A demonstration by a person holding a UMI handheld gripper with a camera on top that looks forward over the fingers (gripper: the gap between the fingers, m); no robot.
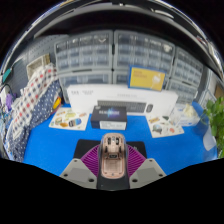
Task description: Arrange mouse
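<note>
A beige-pink computer mouse [112, 157] sits between my two fingers, its scroll wheel end pointing away from me. The purple pads [92, 160] press against both its sides. My gripper [112, 160] is shut on the mouse and holds it above the blue table mat [60, 145]. Just beyond the mouse, a black box [109, 116] stands on the mat.
A white keyboard box [115, 96] lies across the back of the mat. Printed cards [68, 117] lie to the left and right [165, 122]. A person in a plaid sleeve [30, 105] is at the left. Shelves of clear drawers [110, 55] stand behind; a plant [214, 115] is right.
</note>
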